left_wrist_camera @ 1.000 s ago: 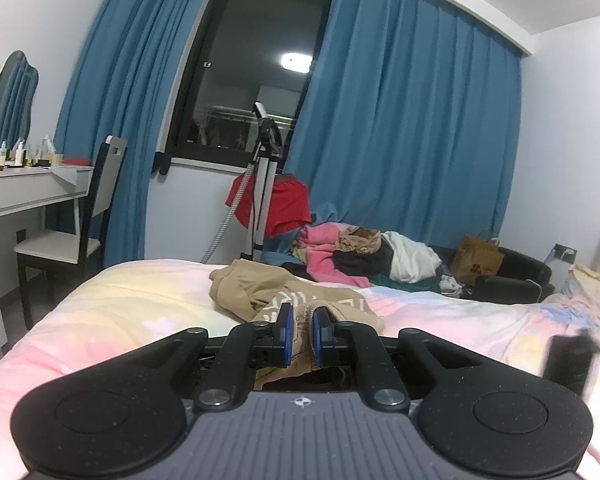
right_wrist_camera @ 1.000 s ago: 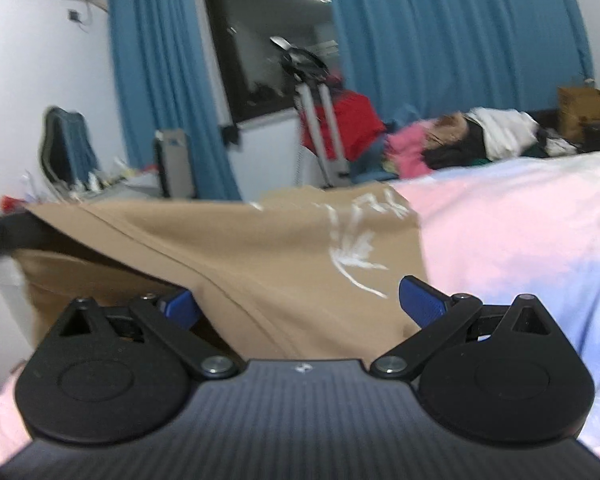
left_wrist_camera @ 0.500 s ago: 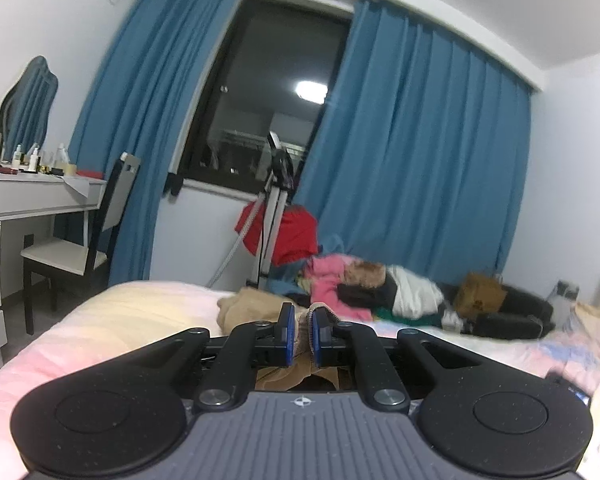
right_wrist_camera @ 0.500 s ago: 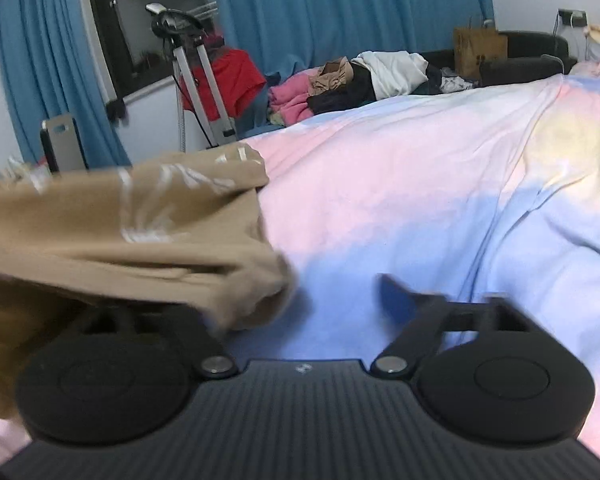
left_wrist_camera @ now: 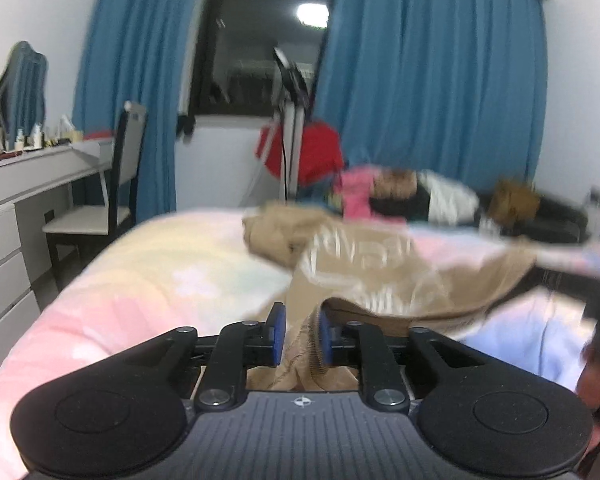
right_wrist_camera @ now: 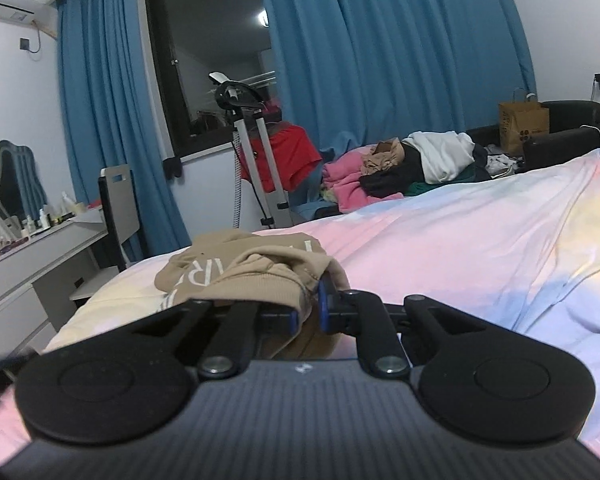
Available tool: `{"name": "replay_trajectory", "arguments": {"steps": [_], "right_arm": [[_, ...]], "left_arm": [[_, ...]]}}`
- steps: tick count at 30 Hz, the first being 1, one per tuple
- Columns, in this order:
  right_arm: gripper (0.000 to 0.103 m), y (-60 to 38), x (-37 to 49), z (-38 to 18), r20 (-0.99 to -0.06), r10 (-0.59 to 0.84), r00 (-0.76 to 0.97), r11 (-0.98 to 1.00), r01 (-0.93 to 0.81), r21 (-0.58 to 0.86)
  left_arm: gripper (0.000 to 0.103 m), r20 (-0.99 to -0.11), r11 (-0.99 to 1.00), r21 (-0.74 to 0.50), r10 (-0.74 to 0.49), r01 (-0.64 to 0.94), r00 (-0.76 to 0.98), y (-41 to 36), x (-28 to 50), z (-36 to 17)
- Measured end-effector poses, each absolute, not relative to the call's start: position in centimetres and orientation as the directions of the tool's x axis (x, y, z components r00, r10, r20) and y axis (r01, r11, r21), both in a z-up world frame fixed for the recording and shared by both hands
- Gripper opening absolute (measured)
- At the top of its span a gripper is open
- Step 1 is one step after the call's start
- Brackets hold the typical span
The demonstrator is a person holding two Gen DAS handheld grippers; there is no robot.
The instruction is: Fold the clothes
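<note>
A tan sweatshirt with white lettering (left_wrist_camera: 364, 272) lies bunched on the pastel bed cover (left_wrist_camera: 160, 272). My left gripper (left_wrist_camera: 301, 334) is shut on a ribbed edge of the sweatshirt, which stretches away to the right. In the right wrist view my right gripper (right_wrist_camera: 309, 309) is shut on another ribbed edge of the same sweatshirt (right_wrist_camera: 240, 272), whose bulk is heaped just beyond the fingers. The left wrist view is blurred by motion.
A pile of other clothes (right_wrist_camera: 404, 168) lies past the far side of the bed. A tripod stand with a red garment (right_wrist_camera: 260, 152) is by the window. A grey desk (left_wrist_camera: 32, 184) and chair (left_wrist_camera: 112, 196) stand at the left. A paper bag (right_wrist_camera: 522, 124) sits on a black sofa.
My right gripper was open and has shut on the sweatshirt's edge. My left gripper stays shut on the cloth, and the sweatshirt is now stretched out to its right.
</note>
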State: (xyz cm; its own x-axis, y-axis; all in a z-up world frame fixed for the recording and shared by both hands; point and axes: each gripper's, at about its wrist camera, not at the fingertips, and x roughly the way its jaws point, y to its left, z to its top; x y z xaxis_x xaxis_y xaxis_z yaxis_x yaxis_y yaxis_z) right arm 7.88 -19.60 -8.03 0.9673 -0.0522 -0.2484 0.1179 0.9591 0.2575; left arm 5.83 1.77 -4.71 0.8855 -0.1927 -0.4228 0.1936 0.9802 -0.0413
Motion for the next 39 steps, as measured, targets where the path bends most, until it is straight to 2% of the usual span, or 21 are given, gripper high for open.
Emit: {"name": "replay_trajectory", "arguments": {"steps": [2, 4, 10, 12, 15, 17, 19, 23, 24, 28, 32, 36, 39], "right_arm": [[0.013, -19.7, 8.0, -7.9, -0.247, -0.048, 0.968, 0.959, 0.114, 0.260], [0.013, -19.8, 8.2, -7.8, -0.247, -0.046, 0.968, 0.958, 0.113, 0.265], [0.013, -20.2, 7.7, -7.7, -0.241, -0.058, 0.969, 0.948, 0.130, 0.292], [0.013, -20.4, 7.6, -7.6, -0.233, -0.066, 0.970, 0.944, 0.137, 0.301], [0.013, -20.4, 7.5, -7.8, -0.231, -0.114, 0.966, 0.944, 0.178, 0.279], [0.013, -20.3, 7.7, -8.1, -0.242, -0.161, 0.957, 0.945, 0.221, 0.243], [0.013, -20.1, 7.8, -8.6, -0.240, -0.192, 0.952, 0.944, 0.246, 0.222], [0.013, -19.4, 6.9, -6.7, -0.139, -0.209, 0.968, 0.952, 0.234, 0.198], [0.013, -19.2, 6.4, -5.5, -0.110, -0.212, 0.971, 0.953, 0.230, 0.198], [0.013, -19.2, 5.2, 0.3, -0.025, -0.209, 0.977, 0.958, 0.210, 0.196], [0.013, -19.5, 3.2, 8.5, 0.079, -0.205, 0.976, 0.966, 0.188, 0.179], [0.013, -20.7, 0.6, 17.3, 0.133, -0.163, 0.978, 0.970, 0.135, 0.200], [0.013, -21.5, -1.9, 23.0, 0.170, -0.142, 0.975, 0.971, 0.104, 0.213]], "left_arm": [[0.039, -0.458, 0.979, -0.006, -0.183, 0.203, 0.870, 1.2, 6.1, -5.6], [0.043, -0.485, 0.976, 0.031, -0.173, 0.215, 0.857, 0.6, 6.3, -6.5], [0.050, -0.563, 0.955, 0.163, -0.118, 0.250, 0.818, -1.2, 6.4, -9.0], [0.052, -0.575, 0.956, 0.201, -0.061, 0.213, 0.816, -1.4, 6.8, -9.6], [0.054, -0.593, 0.974, 0.186, 0.005, 0.131, 0.805, -0.5, 7.4, -10.1], [0.051, -0.528, 0.990, 0.132, 0.024, 0.053, 0.849, 0.7, 7.1, -9.2], [0.040, -0.448, 0.998, 0.068, 0.039, -0.010, 0.893, 1.6, 6.5, -7.8], [0.019, -0.292, 0.998, -0.051, 0.015, -0.031, 0.956, 2.6, 4.5, -2.9], [0.017, -0.251, 0.996, -0.081, 0.012, -0.033, 0.968, 2.8, 4.1, -1.6], [0.015, -0.084, 0.979, -0.200, 0.012, -0.029, 0.996, 3.8, 2.1, 3.3], [0.015, 0.026, 0.969, -0.245, -0.014, 0.020, 1.000, 3.9, 1.2, 11.2], [0.015, 0.143, 0.974, -0.218, -0.028, 0.059, 0.989, 3.9, -0.4, 20.2], [0.015, 0.197, 0.978, -0.185, -0.057, 0.094, 0.979, 4.0, -1.9, 26.4]]}}
